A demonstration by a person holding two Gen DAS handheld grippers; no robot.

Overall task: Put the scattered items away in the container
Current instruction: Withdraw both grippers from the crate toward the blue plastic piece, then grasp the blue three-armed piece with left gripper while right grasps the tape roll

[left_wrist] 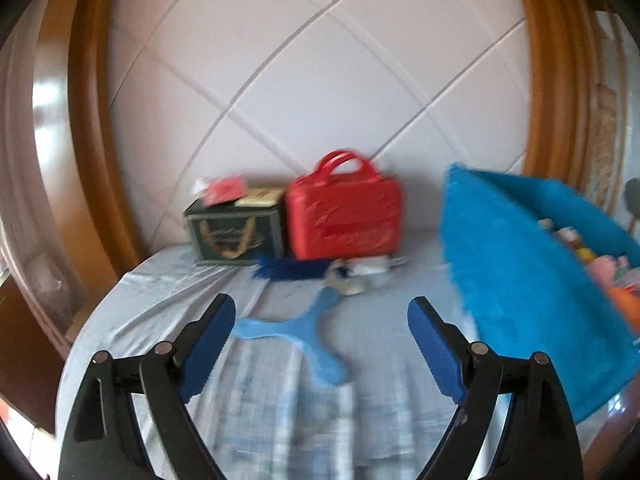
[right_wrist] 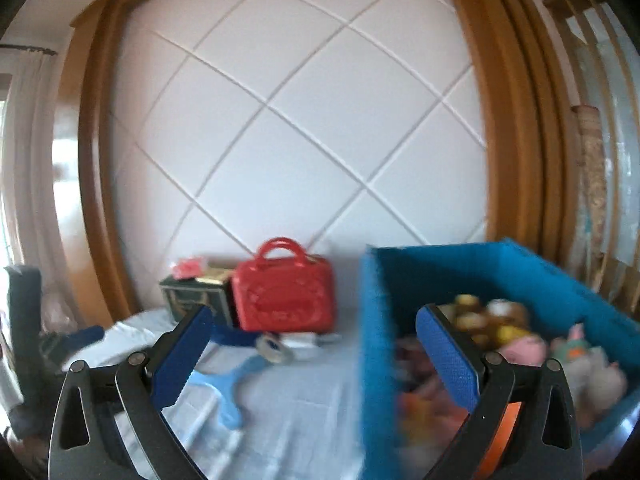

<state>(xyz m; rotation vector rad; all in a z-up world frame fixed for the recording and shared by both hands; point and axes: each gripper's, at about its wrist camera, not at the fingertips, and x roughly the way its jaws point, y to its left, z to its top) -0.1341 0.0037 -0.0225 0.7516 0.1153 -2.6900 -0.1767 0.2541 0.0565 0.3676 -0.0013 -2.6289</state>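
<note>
A blue fabric container [left_wrist: 520, 280] stands on the right of the bed, with several soft toys [right_wrist: 520, 344] inside. A light blue three-armed boomerang [left_wrist: 296, 336] lies on the sheet just beyond my left gripper [left_wrist: 321, 301], which is open and holds nothing. Behind the boomerang lie a dark blue brush [left_wrist: 292, 270], a tape roll [left_wrist: 344, 280] and a white item [left_wrist: 372, 268]. My right gripper [right_wrist: 315, 312] is open and empty; its right finger [right_wrist: 448, 356] shows in front of the container [right_wrist: 376, 340]. The boomerang [right_wrist: 232, 384] and tape roll [right_wrist: 274, 350] lie to the container's left. Both views are blurred.
A red carry case [left_wrist: 344, 212] and a dark green box [left_wrist: 236, 232] with small items on top stand against the padded white headboard [left_wrist: 320, 80]. A wooden frame [left_wrist: 92, 120] flanks it. A dark shape [right_wrist: 24, 320] shows at the left edge of the right wrist view.
</note>
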